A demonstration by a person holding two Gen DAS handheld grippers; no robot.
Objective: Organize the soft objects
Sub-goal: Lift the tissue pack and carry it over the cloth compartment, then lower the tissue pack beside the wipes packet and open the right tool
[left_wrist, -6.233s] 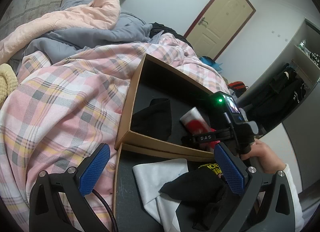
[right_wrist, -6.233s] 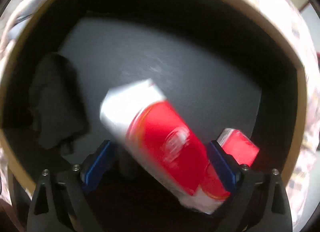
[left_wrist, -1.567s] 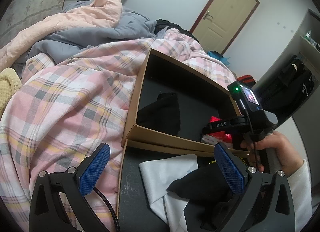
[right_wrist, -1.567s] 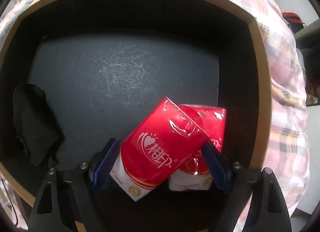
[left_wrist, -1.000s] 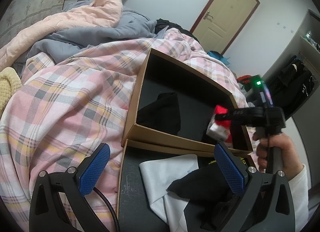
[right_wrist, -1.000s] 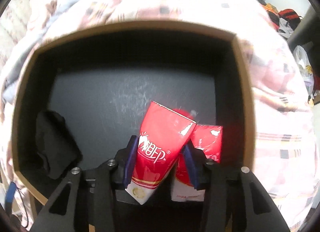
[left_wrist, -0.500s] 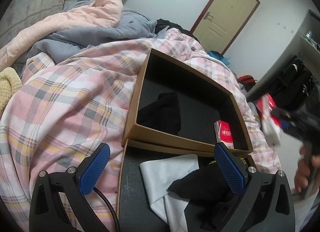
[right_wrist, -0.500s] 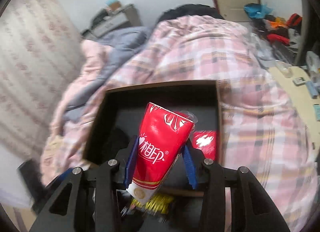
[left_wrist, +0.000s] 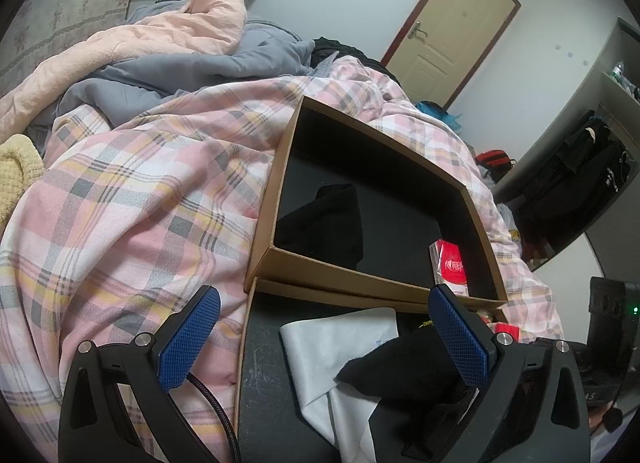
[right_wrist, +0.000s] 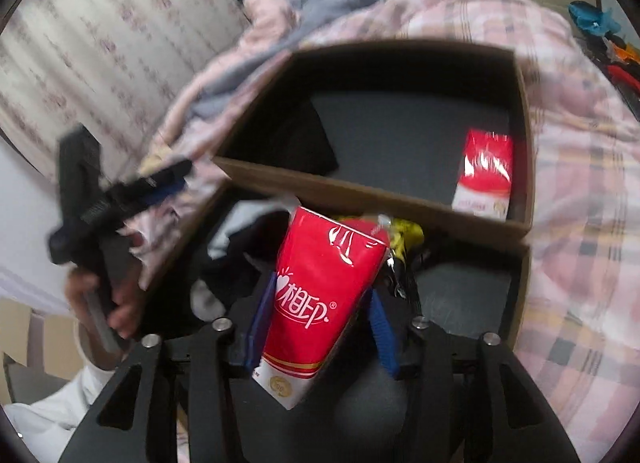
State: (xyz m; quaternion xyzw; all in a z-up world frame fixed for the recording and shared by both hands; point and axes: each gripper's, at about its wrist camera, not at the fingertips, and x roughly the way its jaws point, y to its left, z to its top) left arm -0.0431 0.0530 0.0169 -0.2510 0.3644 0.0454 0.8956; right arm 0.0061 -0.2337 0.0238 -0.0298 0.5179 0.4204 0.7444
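The right claw (right_wrist: 320,327) has hold of a red tissue pack (right_wrist: 320,295), which stands upright between its blue pads (right_wrist: 262,323) with its white bottom end hanging toward the camera. The jaws have just been opening a little, yet the pack sits between them and both pads look to be against its sides. Directly beyond the claw lies the near cardboard box (right_wrist: 520,287), holding a jumble of dark cloth and something yellow. Farther ahead stands the far cardboard box (right_wrist: 524,111); a second red tissue pack (right_wrist: 484,171) rests in its corner ahead and to the right of the claw, and a black garment (right_wrist: 304,139) lies ahead and to the left. The view is blurred, so finer detail cannot be told.

The left claw (left_wrist: 324,339) is wide open and has nothing between its pads. Just beyond and below it, in the near box (left_wrist: 244,347), lie a white cloth (left_wrist: 332,347) and a black sock (left_wrist: 404,363), the sock just inside the right pad. Ahead of the claw the far box (left_wrist: 280,175) holds the black garment (left_wrist: 324,219) and, to the right, the second pack (left_wrist: 450,263). Both boxes sit on a bed under a pink plaid cover (left_wrist: 132,191). In the right wrist view a hand (right_wrist: 116,299) grips the left claw's handle, off to the left.
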